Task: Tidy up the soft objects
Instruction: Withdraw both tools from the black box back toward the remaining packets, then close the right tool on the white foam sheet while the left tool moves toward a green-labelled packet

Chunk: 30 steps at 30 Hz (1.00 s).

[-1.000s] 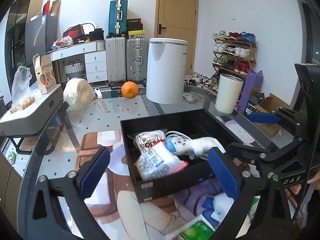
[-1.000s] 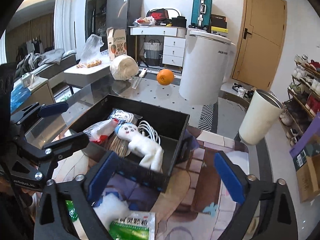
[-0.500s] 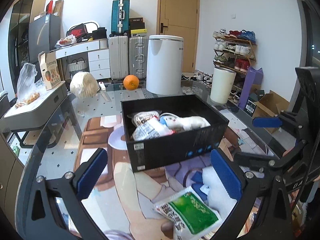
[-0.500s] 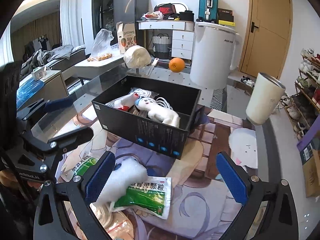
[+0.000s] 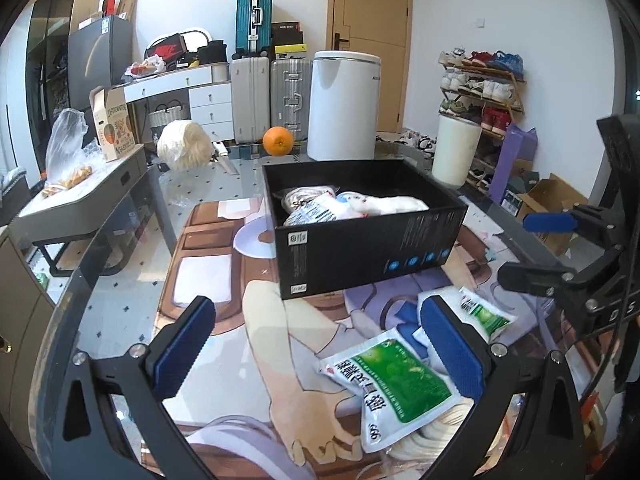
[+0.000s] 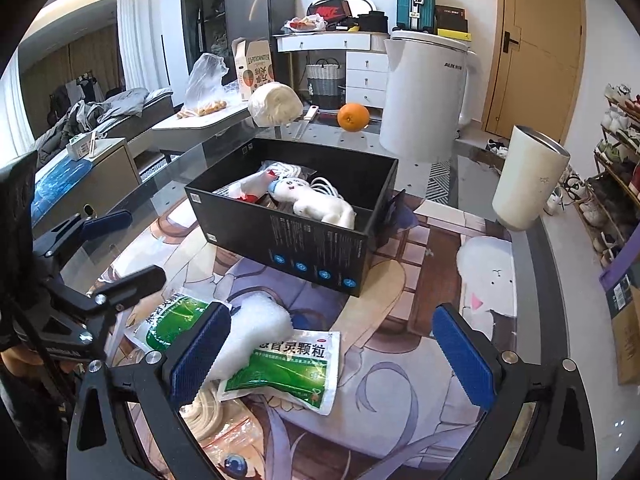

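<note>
A black box [image 5: 372, 248] [image 6: 304, 248] on the printed mat holds a white plush doll [image 6: 316, 202] [image 5: 384, 204], packets and a cord. Near the front lie a green-and-white sachet [image 5: 394, 376] [image 6: 288, 368], a second green sachet [image 5: 484, 312] [image 6: 168, 320], a white foam piece [image 6: 256, 328] and a coil of cream cord [image 6: 206, 412]. My left gripper [image 5: 316, 352] is open and empty, above the mat left of the sachets. My right gripper [image 6: 332, 356] is open and empty, over the sachet and foam.
At the back of the glass table stand a white bin [image 5: 344, 108], an orange [image 5: 278, 141], a white roll [image 5: 184, 150], a knife [image 5: 226, 160] and a cream tumbler [image 6: 528, 184]. A side table [image 5: 80, 196] stands at the left, a shoe rack [image 5: 480, 92] at the right.
Both grippers have pulled back from over the box toward the near side of the table and dropped lower. The sachets and foam have come into view. Both stay open.
</note>
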### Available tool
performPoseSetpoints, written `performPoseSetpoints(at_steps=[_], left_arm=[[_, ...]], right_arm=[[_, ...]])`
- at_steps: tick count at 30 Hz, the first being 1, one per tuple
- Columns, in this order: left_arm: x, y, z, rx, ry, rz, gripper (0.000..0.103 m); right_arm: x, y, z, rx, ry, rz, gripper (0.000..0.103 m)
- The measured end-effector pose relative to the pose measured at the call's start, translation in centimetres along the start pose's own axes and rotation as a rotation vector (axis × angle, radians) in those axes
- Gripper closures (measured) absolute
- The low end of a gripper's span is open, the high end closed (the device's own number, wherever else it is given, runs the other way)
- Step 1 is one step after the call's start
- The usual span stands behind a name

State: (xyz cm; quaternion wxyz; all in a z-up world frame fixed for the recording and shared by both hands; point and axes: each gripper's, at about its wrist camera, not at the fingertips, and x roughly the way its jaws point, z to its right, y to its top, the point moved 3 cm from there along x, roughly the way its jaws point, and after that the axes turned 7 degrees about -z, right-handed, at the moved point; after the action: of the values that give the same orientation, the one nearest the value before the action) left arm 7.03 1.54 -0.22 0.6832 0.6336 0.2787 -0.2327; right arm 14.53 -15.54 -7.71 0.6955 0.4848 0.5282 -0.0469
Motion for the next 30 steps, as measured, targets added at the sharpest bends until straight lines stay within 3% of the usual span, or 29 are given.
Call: performPoseSetpoints(at_steps=[8, 23, 30], left_arm=[[0.8, -0.7, 0.6, 0.047, 0.006, -0.038, 0.0], [0.6, -1.5, -1.8, -0.032, -0.033, -0.039, 0.0], [0.6, -1.6, -2.4, -0.071, -0.06, -0.03, 0.0]], right_arm=[[0.3, -0.3, -1.5, -0.05, 0.038, -0.024, 0.001], [2.3, -0.8, -4.7, -0.107, 0.148, -0.095, 0.001], [4.1, -1.0, -5.4, -0.092, 0.149, -0.138, 0.001]])
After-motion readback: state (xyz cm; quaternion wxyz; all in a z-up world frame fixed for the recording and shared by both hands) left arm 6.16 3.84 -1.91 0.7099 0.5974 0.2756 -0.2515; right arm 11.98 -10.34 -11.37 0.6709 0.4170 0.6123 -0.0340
